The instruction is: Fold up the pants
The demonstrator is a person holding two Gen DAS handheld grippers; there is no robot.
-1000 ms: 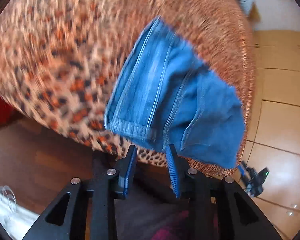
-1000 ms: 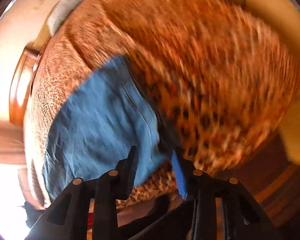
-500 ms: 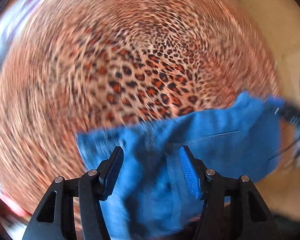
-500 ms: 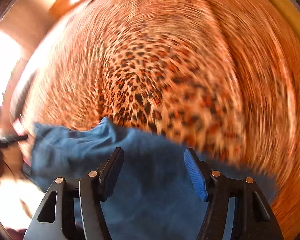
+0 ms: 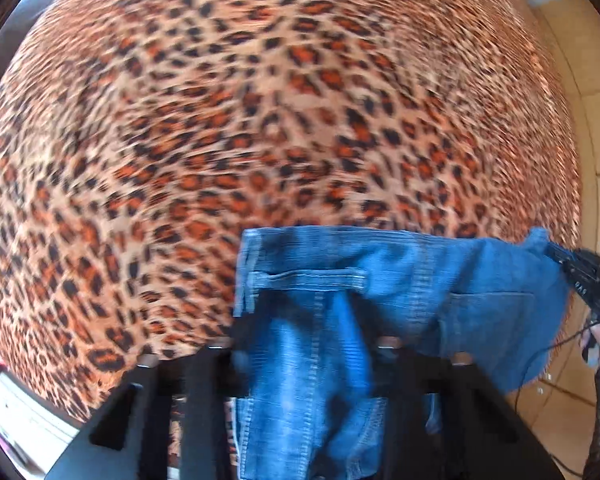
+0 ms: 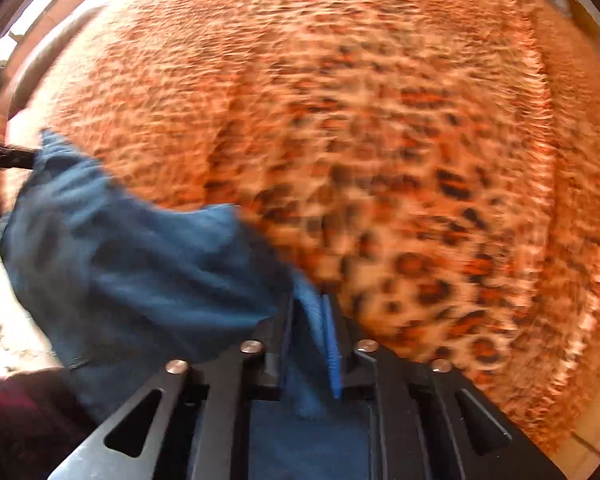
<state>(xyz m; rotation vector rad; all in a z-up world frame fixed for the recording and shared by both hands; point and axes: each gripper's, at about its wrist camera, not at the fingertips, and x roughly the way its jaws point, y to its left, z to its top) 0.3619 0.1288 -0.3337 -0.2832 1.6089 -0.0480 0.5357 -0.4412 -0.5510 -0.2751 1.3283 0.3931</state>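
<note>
On my left wrist view, the jeans drape over the left gripper and hide both fingertips, so I cannot tell whether it is spread or pinching; denim hangs down between the black finger arms. Ahead and all around lies the leopard-print cover, smeared by blur. At the far right edge, the right gripper meets the cloth's corner, its tips hidden. On my right wrist view, the right gripper is pressed together on a fold of the jeans, which spread off to its left over the cover; the dark left gripper is cut off at the left edge.
</note>
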